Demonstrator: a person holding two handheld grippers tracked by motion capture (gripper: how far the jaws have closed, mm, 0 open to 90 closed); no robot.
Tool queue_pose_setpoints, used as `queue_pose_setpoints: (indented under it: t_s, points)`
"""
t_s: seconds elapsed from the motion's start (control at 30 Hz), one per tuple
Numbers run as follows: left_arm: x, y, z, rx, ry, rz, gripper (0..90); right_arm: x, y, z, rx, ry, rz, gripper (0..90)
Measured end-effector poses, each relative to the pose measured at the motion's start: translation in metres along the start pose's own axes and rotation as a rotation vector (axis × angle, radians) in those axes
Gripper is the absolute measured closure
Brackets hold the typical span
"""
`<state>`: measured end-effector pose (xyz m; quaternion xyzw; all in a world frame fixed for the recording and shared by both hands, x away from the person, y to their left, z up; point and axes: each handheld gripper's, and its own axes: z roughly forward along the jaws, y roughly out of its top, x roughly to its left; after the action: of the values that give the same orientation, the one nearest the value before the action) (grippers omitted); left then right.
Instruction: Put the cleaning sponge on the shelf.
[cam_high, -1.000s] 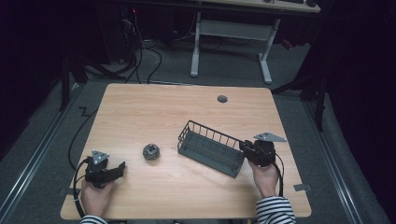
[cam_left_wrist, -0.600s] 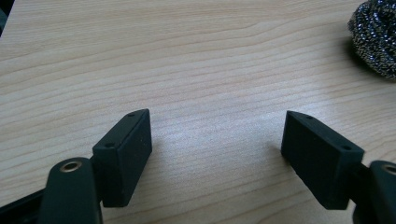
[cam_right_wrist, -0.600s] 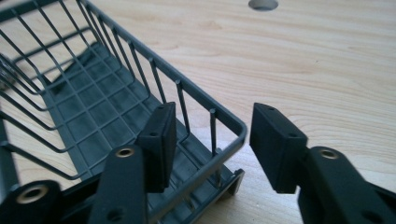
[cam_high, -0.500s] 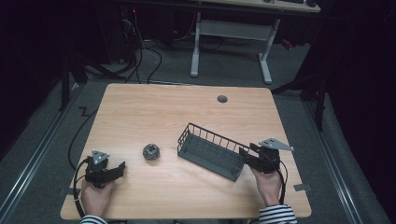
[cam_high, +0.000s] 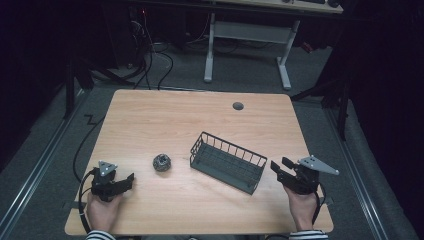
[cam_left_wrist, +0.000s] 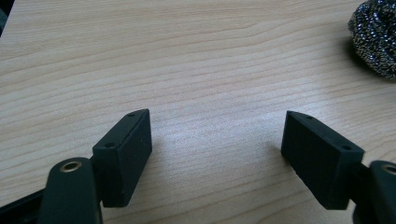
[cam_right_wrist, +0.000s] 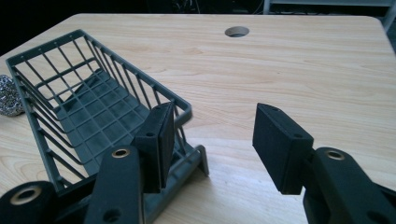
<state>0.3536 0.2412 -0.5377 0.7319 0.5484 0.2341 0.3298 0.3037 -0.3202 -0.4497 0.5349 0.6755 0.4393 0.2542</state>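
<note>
Wooden table (cam_high: 165, 120), seen from above, with a round hole (cam_high: 238, 105) near its far edge

Dark wire basket (cam_high: 227, 161) sits right of centre, angled on the table, long side running from upper left to lower right. Nothing inside it in the right gripper view, just the grid floor

Steel scouring ball (cam_high: 161, 162) lies on the bare wood just left of the basket, apart from it. It shows at the top right corner in the left gripper view (cam_left_wrist: 376, 37) and at the left edge behind the basket in the right gripper view (cam_right_wrist: 9, 95)

Left gripper (cam_high: 125, 182) low at the near left corner, held in a hand (cam_high: 102, 210). Jaws spread wide, nothing between them, bare wood under the gap. Scouring ball near, ahead and to the right

Right gripper (cam_high: 280, 167) at the near right, just beside the basket's near right end. Jaws parted wide and holding nothing; the left jaw overlaps the basket's end wall in its own camera, contact unclear
</note>
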Motion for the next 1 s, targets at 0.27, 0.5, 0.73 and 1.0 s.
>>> queue_pose_setpoints:
  t_s: [0.27,0.5,0.73,1.0]
  points:
    - [0.001,-0.001,-0.001,-0.002,-0.011,-0.006,24.8,-0.018,-0.017,-0.001,0.005,-0.060,0.038,49.7]
    - [0.000,-0.001,-0.001,0.003,-0.016,0.017,23.7,-0.032,-0.036,0.014,0.058,-0.096,0.075,50.4]
    - [-0.002,-0.001,-0.001,0.006,-0.017,0.015,22.0,-0.037,-0.044,0.030,0.107,-0.136,0.053,46.5]
    - [-0.003,-0.002,-0.002,0.005,-0.019,0.022,21.3,-0.035,-0.046,0.049,0.167,-0.167,0.000,44.2]
